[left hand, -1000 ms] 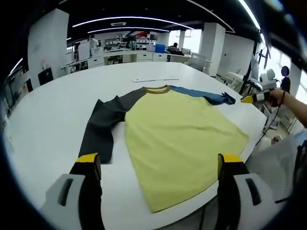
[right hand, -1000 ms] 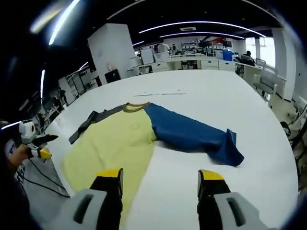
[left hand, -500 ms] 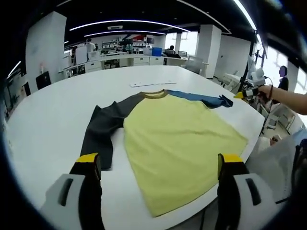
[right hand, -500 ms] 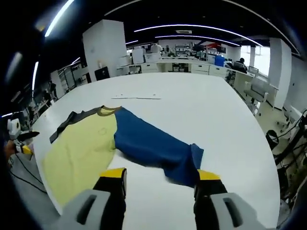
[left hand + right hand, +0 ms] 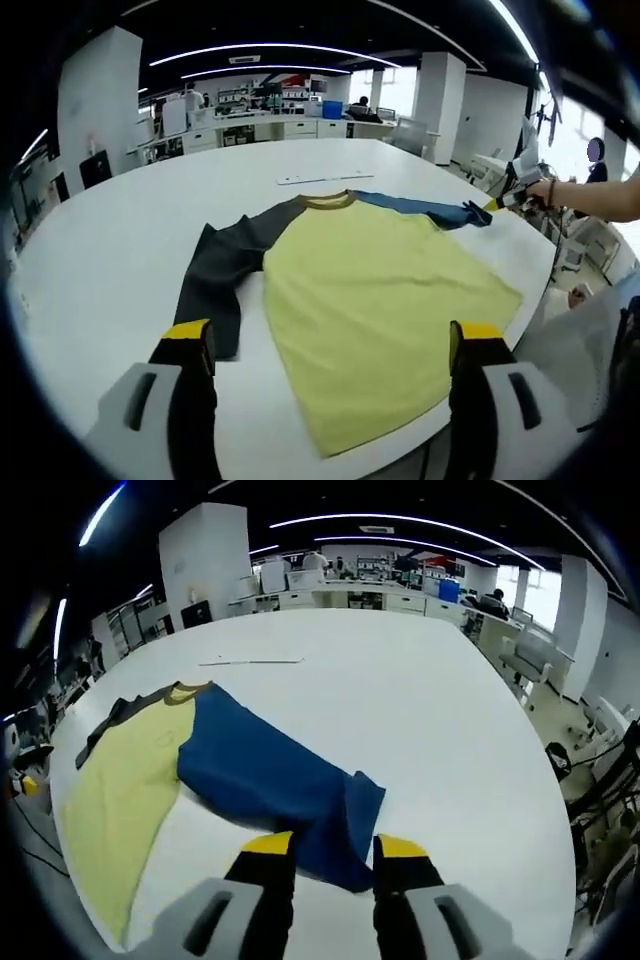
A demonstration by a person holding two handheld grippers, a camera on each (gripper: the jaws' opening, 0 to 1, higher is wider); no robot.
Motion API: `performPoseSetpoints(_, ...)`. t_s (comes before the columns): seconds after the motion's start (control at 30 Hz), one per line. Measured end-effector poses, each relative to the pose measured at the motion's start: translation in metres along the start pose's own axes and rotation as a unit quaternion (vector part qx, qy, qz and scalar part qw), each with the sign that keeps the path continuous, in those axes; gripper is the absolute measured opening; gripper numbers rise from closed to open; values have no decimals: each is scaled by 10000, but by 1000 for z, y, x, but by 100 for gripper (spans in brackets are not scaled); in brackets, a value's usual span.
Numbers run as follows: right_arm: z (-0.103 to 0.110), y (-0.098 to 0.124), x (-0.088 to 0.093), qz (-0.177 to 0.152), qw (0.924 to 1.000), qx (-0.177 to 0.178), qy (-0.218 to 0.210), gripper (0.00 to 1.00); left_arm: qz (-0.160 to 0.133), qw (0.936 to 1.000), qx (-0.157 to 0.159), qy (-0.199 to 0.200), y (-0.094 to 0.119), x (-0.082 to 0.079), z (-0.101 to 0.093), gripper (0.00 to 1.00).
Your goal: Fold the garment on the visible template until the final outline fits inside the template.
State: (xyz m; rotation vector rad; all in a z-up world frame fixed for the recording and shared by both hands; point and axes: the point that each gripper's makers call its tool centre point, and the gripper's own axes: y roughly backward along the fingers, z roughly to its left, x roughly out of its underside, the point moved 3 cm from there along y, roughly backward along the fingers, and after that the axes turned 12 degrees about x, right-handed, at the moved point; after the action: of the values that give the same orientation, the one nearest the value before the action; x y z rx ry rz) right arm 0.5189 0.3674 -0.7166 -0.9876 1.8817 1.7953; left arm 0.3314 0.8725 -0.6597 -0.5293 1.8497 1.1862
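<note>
A shirt with a yellow body (image 5: 380, 290), a dark grey sleeve (image 5: 215, 280) and a blue sleeve (image 5: 420, 207) lies flat on a white round table (image 5: 100, 260). My left gripper (image 5: 330, 335) hovers open and wide over the near hem, touching nothing. My right gripper (image 5: 505, 200), held by a hand, is at the blue cuff on the far side. In the right gripper view the blue sleeve (image 5: 260, 770) runs toward me. Its cuff lies between the jaws of my right gripper (image 5: 335, 848), which stand open with a narrow gap. The yellow body (image 5: 120, 790) lies to the left.
A thin white strip (image 5: 310, 180) lies on the table beyond the collar, also seen as the strip (image 5: 250, 662). The table edge runs close to the shirt's hem. A person's arm (image 5: 600, 200) reaches in. Office desks and chairs (image 5: 530, 660) stand behind.
My right gripper has moved forward onto the blue sleeve's cuff, and its jaws have narrowed around it. The left gripper has stayed open and nearly still.
</note>
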Motion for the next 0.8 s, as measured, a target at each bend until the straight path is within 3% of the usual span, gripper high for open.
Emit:
performPoseSetpoints(0.27, -9, -12, 8, 154, 9998, 86, -55, 17, 26, 10000, -52, 30, 0, 1, 2, 91)
performPoseSetpoints(0.47, -17, -16, 10, 180, 9995, 176, -209, 0, 89, 9999, -89, 25, 0, 2, 3, 90)
performPoseSetpoints(0.8, -42, -12, 8, 224, 9978, 505, -368, 0, 126, 9999, -84, -42, 0, 0, 1, 90)
